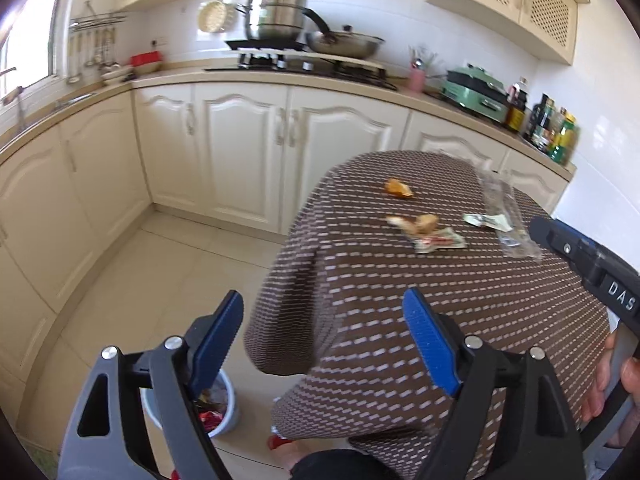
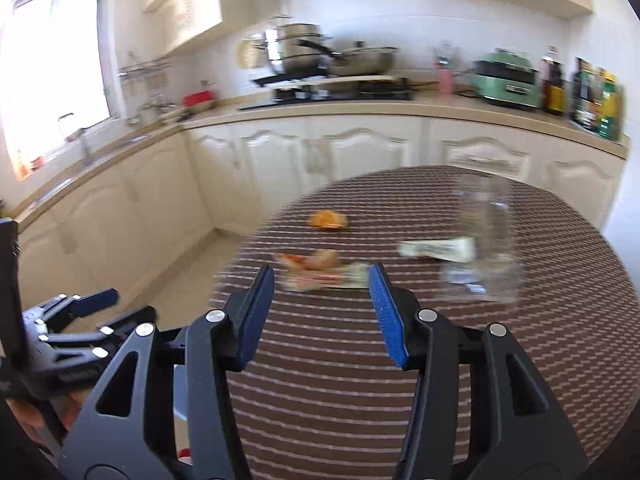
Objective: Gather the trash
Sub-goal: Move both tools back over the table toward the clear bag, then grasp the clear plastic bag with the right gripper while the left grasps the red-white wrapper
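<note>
Trash lies on a round table under a brown patterned cloth (image 1: 400,320). There is an orange peel (image 1: 398,188) (image 2: 327,219), pale peel scraps (image 1: 416,222) (image 2: 316,259) on a red-and-white wrapper (image 1: 438,240) (image 2: 328,280), a white-green wrapper (image 1: 486,221) (image 2: 436,249) and a crumpled clear plastic bottle (image 1: 504,208) (image 2: 484,240). My left gripper (image 1: 326,300) hangs open and empty over the table's near left edge. My right gripper (image 2: 320,276) is open and empty above the cloth, just short of the red-and-white wrapper. A grey bin (image 1: 224,404) holding trash stands on the floor below left.
Cream kitchen cabinets (image 1: 240,148) wrap around the left and far sides, with a stove and pots (image 1: 280,20), a green appliance (image 1: 474,92) and bottles (image 1: 556,128) on the counter. Tiled floor (image 1: 160,280) lies between the table and the cabinets. A hand (image 1: 616,380) holds the right gripper's handle.
</note>
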Demonstrator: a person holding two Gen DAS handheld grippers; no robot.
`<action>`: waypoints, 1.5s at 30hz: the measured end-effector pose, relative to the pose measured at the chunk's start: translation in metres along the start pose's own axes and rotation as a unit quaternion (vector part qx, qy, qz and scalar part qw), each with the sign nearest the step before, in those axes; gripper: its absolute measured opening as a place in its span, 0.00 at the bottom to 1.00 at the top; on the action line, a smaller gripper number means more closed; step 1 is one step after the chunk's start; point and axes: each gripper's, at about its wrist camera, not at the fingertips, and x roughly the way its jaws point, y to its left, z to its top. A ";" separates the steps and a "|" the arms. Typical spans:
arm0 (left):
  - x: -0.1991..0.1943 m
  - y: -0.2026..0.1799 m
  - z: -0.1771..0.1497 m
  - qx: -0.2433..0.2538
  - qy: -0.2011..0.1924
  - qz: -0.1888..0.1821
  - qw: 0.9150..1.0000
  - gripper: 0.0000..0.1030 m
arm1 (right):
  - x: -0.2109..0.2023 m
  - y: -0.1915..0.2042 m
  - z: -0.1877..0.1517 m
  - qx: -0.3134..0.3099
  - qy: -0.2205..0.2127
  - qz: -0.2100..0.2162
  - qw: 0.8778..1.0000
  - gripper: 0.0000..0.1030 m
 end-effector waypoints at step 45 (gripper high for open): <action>0.114 -0.119 0.034 0.168 0.075 -0.096 0.978 0.10 | 0.099 -0.168 0.000 0.104 0.143 -0.058 0.983 0.14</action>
